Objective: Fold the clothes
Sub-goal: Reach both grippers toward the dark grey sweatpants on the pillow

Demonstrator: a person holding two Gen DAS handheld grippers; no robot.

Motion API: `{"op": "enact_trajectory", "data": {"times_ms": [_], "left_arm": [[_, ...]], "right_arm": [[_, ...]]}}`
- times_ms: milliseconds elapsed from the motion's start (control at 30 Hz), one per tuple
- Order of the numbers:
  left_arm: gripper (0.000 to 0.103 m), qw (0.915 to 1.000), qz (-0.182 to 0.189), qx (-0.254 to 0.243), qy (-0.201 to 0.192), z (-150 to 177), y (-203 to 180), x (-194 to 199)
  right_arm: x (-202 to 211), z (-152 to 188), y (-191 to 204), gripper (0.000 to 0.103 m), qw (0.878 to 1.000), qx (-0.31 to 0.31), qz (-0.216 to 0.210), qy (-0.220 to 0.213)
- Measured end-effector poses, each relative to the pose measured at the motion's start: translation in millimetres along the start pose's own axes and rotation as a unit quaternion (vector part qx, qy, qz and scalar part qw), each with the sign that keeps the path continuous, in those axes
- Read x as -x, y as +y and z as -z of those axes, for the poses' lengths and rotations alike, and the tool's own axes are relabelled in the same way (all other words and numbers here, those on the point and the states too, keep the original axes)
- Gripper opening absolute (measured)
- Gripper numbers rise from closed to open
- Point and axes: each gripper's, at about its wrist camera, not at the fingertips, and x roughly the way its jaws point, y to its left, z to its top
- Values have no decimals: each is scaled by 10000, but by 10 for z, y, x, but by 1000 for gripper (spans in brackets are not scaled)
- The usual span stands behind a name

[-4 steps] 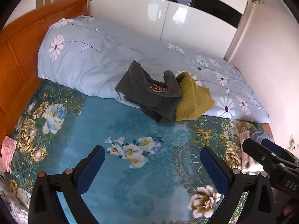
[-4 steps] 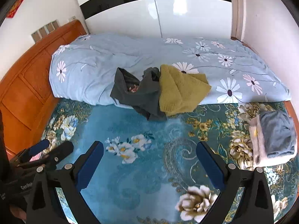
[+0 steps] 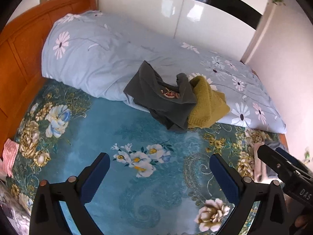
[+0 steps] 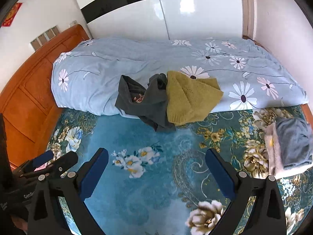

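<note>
A crumpled dark grey garment [image 3: 162, 99] [image 4: 144, 103] lies against the rolled quilt, with a mustard knitted sweater [image 3: 207, 105] [image 4: 189, 98] bunched beside it on its right. My left gripper [image 3: 159, 168] hangs open over the blue flowered bedspread, well short of both clothes, nothing between its fingers. My right gripper [image 4: 156, 164] is open too, empty, at the same distance from them. Each gripper shows at the edge of the other's view: the right one [image 3: 283, 166] and the left one [image 4: 52, 160].
A light blue quilt with daisies [image 3: 109, 62] [image 4: 93, 78] runs along the back of the bed. Folded clothes, blue-grey on pale pink, are stacked at the right [image 4: 289, 143]. An orange wooden headboard [image 3: 23, 45] stands left, with a pink checked cloth [image 3: 9, 156] near it. White wardrobe doors [image 4: 195, 15] behind.
</note>
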Motion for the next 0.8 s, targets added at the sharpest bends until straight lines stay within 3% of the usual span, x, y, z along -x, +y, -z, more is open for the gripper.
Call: {"op": "enact_trajectory", "data": {"times_ms": [100, 267, 500, 800], "left_arm": [[103, 9996, 182, 167, 119, -31, 145, -90], [103, 9979, 420, 372, 326, -126, 353, -287], [103, 9958, 509, 379, 653, -414, 512, -739], [103, 9910, 682, 479, 1049, -731, 744, -1320]], "right_arm": [[42, 67, -3, 99, 9999, 105, 80, 91], [-403, -330, 76, 99, 9963, -100, 229, 820], [-673, -430, 282, 99, 9974, -42, 445, 562], [-1154, -554, 735, 99, 9895, 243, 1059, 950]]}}
